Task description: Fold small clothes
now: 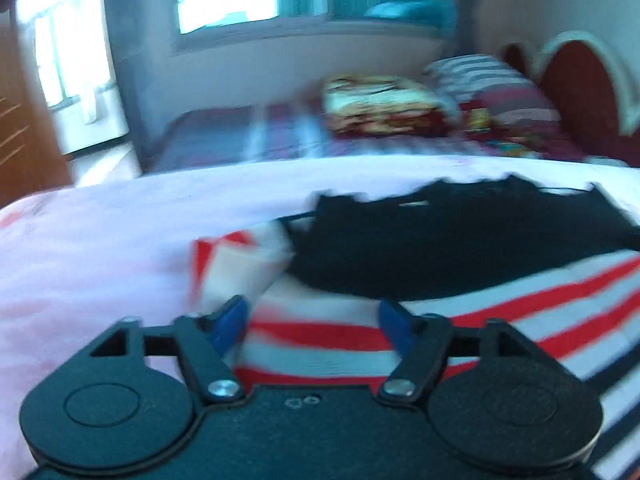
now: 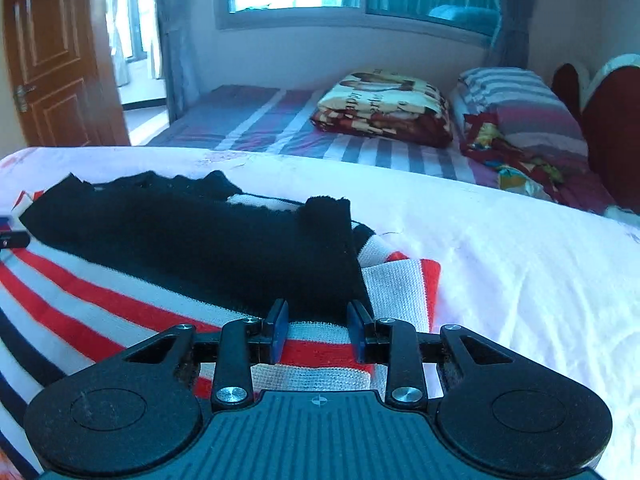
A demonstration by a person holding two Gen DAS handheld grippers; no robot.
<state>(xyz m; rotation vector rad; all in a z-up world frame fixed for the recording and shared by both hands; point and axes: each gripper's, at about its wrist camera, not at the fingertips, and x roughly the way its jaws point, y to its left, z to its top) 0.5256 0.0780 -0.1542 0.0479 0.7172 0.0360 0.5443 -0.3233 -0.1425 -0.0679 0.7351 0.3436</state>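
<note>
White bedsheet (image 2: 500, 248), striped bed (image 2: 256, 120) behind, wooden door (image 2: 52, 52)

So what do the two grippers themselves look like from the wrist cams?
Both are black plastic with blue finger pads, two round discs at the base, triangular cut-outs in the linkage arms and silver screws at the pivots. The left gripper has a plain, grainy body with small holes near its front edge. The right gripper has a ribbed dark body bearing a small crosshair mark. No cables or sleeves show.
</note>
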